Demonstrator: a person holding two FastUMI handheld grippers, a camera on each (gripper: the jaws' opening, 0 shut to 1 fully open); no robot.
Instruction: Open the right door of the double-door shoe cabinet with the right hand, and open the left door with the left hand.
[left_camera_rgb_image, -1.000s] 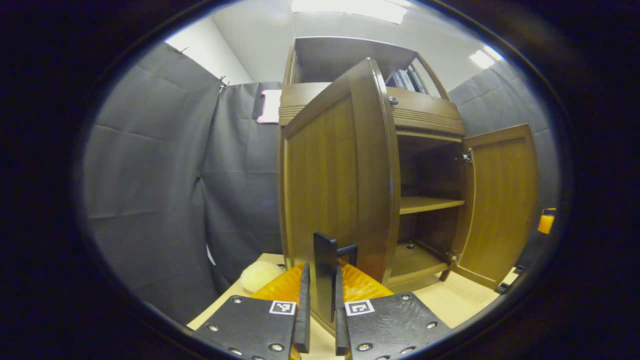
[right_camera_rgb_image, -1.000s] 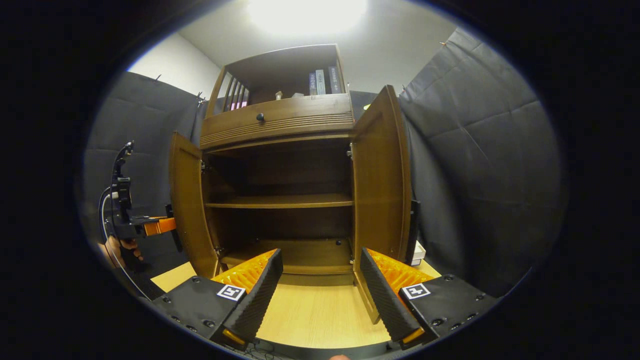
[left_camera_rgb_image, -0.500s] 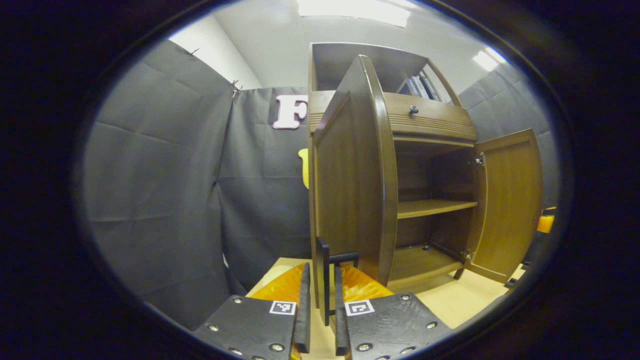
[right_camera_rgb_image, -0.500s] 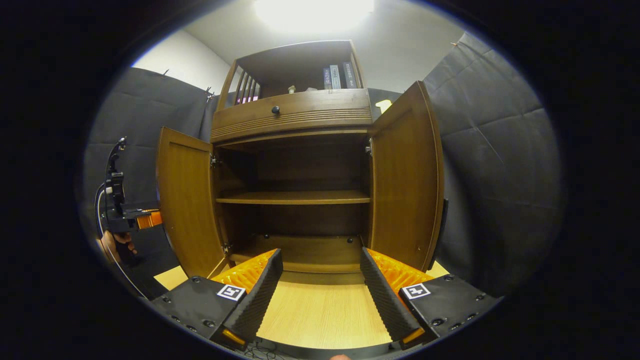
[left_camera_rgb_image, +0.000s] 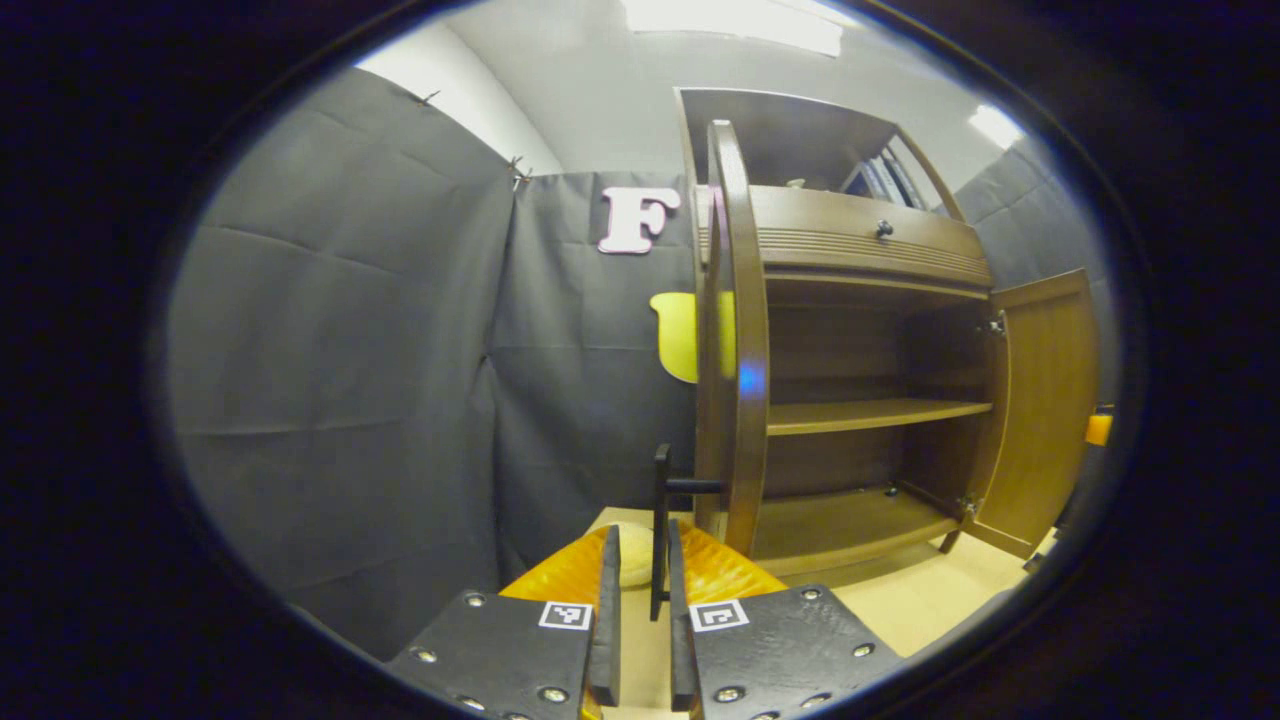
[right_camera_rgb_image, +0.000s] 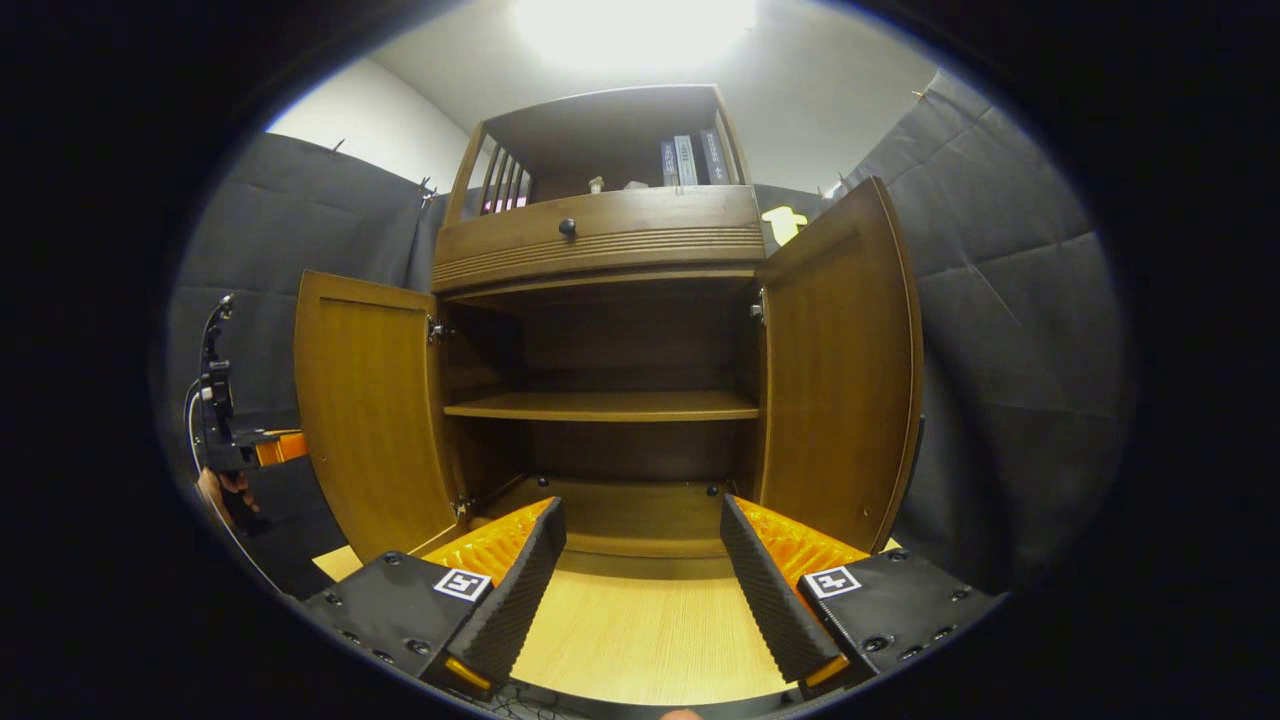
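Left gripper (left_camera_rgb_image: 640, 640) pinches handle (left_camera_rgb_image: 660, 530); right gripper (right_camera_rgb_image: 640, 590) agape

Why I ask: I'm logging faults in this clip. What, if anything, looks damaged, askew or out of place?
Nothing stands out. The left door and right door hang straight and open, the inner shelf sits level and bare, and the left gripper brackets the black handle.

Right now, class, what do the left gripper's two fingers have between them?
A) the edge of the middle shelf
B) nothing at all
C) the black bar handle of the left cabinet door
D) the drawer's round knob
C: in the left gripper view the left gripper has its fingers closed narrowly around the black bar handle on the left door, which stands swung wide open.
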